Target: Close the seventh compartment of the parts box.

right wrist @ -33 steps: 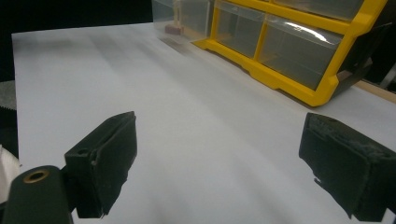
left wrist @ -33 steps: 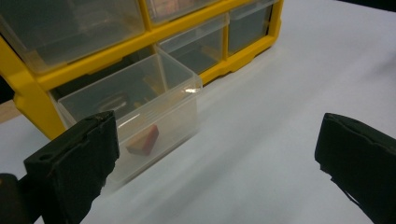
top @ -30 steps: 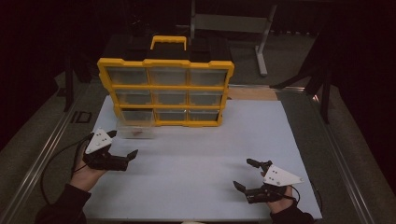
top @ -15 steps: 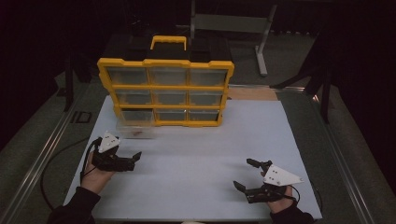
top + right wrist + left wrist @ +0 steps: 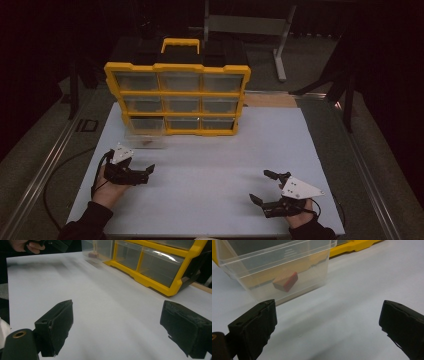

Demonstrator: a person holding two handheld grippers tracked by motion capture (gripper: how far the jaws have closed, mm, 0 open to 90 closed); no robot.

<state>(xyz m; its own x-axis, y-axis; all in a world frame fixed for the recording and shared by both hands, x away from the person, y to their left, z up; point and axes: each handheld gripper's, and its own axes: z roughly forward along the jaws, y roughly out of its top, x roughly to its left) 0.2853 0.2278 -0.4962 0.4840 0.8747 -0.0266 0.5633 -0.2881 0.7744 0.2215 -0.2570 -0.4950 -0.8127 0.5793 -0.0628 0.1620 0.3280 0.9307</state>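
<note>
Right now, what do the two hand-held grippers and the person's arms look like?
Both are black two-jaw tools. The left hand-held gripper and the right hand-held gripper each carry a grey three-cornered plate with small dots on top. Their jaws are blocky and matte black. A thin black cable trails from the left one. The person wears dark long sleeves.

A white board (image 5: 210,170) covers the table top, with grey table edge showing to the left and right of it. At the far side of the board stands a yellow organizer (image 5: 175,97) with clear drawers in three rows, its base resting on the board. One clear drawer (image 5: 145,137) has been pulled out and sits flat on the board just in front of the organizer's near left corner. A strip of bare wood (image 5: 267,100) shows at the far right, behind the board. The near half of the board is plain white surface.
</note>
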